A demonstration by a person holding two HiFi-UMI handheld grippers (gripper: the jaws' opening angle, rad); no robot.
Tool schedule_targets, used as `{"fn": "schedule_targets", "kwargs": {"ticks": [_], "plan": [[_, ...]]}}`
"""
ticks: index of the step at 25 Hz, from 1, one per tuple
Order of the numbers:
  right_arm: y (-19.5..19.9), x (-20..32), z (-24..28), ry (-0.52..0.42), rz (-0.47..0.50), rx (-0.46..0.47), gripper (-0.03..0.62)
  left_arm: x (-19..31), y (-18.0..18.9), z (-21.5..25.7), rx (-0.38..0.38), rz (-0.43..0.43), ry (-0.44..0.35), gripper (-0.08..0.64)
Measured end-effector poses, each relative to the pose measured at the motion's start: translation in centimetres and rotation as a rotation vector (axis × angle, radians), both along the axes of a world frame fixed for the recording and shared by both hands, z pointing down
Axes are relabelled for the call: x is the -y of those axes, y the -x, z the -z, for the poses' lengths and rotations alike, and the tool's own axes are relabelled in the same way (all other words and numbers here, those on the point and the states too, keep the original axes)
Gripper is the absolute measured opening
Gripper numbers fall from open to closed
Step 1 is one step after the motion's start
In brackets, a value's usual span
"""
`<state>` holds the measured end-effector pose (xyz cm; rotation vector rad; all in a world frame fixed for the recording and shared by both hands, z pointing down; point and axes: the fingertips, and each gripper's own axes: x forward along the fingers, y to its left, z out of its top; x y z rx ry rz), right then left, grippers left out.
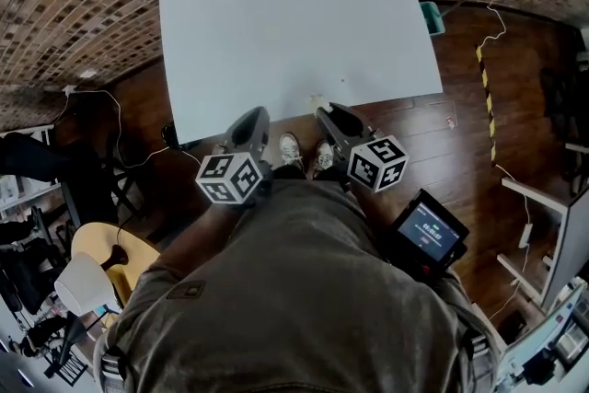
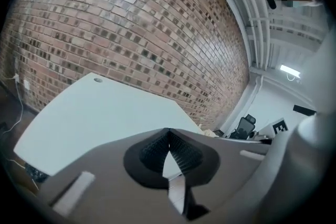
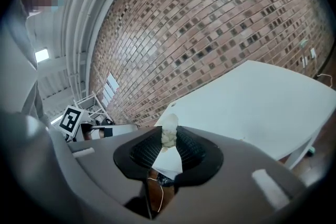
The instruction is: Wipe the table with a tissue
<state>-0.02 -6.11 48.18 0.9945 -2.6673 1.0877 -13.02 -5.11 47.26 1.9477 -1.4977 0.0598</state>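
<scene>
Person standing at the near edge of a bare white table (image 1: 294, 23). The right gripper (image 3: 169, 138) pinches a small crumpled tissue (image 3: 169, 131) at its jaw tips, held in the air short of the tabletop. The left gripper (image 2: 168, 136) has its jaws closed tip to tip with nothing between them. Step in hand, as judged: tissue secured, wiping stroke not yet made. The next move calls for lowering the tissue onto the tabletop and sweeping it across with light, steady pressure.
</scene>
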Motion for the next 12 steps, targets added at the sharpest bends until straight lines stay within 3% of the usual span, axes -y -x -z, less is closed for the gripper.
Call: {"fn": "schedule_targets", "kwargs": {"ticks": [12], "plan": [[1.0, 2.1, -1.5, 0.018, -0.060, -0.087, 0.097, 3.7, 1.0, -1.3, -0.028, -0.099, 0.020, 0.002]]}}
